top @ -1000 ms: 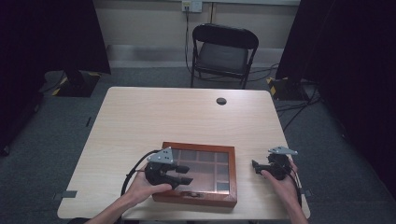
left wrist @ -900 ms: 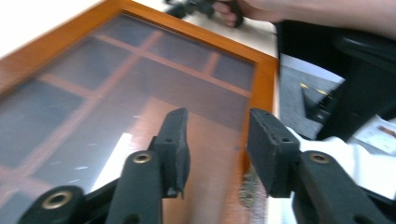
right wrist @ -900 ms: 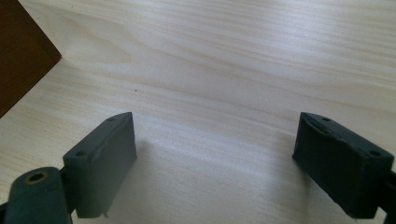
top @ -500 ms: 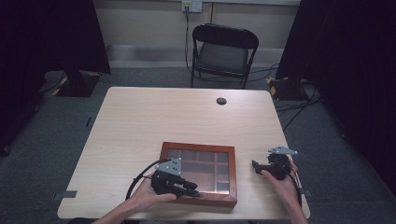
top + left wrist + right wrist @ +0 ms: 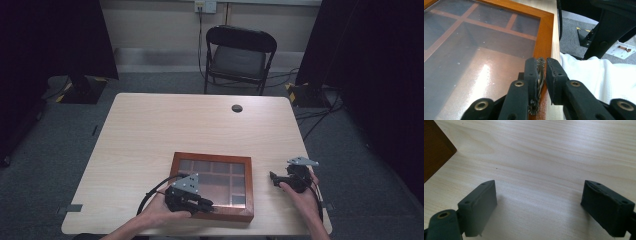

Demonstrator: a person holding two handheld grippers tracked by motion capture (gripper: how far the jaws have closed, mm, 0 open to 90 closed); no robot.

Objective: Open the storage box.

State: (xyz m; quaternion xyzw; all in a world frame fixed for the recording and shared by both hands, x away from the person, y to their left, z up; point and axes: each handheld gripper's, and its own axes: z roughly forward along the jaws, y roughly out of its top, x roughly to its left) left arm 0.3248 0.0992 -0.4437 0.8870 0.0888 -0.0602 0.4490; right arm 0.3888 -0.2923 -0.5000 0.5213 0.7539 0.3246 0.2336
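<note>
Left claw: held low at the near edge of the wooden box, forearm entering from below; jaws just closed onto the small brass latch on the box's front rim. Box: glass-lidded, at the table's near edge. Right claw: jaws wide apart, empty, resting on the table right of the box
</note>
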